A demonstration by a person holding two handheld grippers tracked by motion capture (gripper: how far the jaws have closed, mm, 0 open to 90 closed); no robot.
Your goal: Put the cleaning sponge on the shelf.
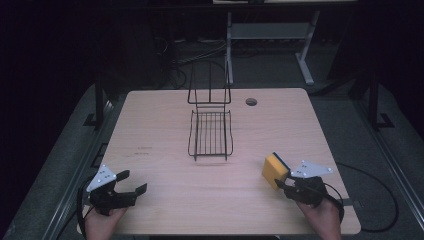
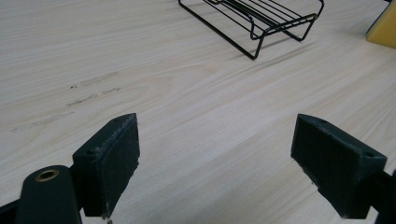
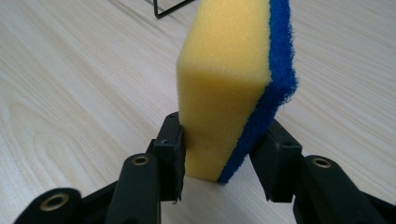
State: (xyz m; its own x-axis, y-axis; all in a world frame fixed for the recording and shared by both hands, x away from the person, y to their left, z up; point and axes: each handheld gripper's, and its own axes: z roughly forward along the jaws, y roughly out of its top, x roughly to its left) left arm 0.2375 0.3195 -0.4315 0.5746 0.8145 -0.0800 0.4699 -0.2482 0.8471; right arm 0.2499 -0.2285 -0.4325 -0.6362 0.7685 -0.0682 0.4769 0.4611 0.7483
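Note:
A yellow sponge point(image 1: 274, 168) with a blue scouring side stands on edge in my right gripper point(image 1: 283, 183), which is shut on its lower end near the table's front right. Up close, the sponge point(image 3: 233, 84) rises between the two black jaws of that gripper point(image 3: 223, 158), yellow face to the left, blue layer to the right. My left gripper point(image 1: 135, 183) rests open at the front left, with bare wood between its pads point(image 2: 114, 158). A black wire rack point(image 1: 210, 132) sits at the table's middle; its near corner point(image 2: 261, 23) is also in the left gripper view.
The light wooden table point(image 1: 165, 140) has a round cable hole point(image 1: 251, 102) at the back right. A tall wire back point(image 1: 210, 85) rises from the rack's far end. A corner of the sponge point(image 2: 384, 28) edges into the left gripper view. The dark floor holds a desk frame and cables.

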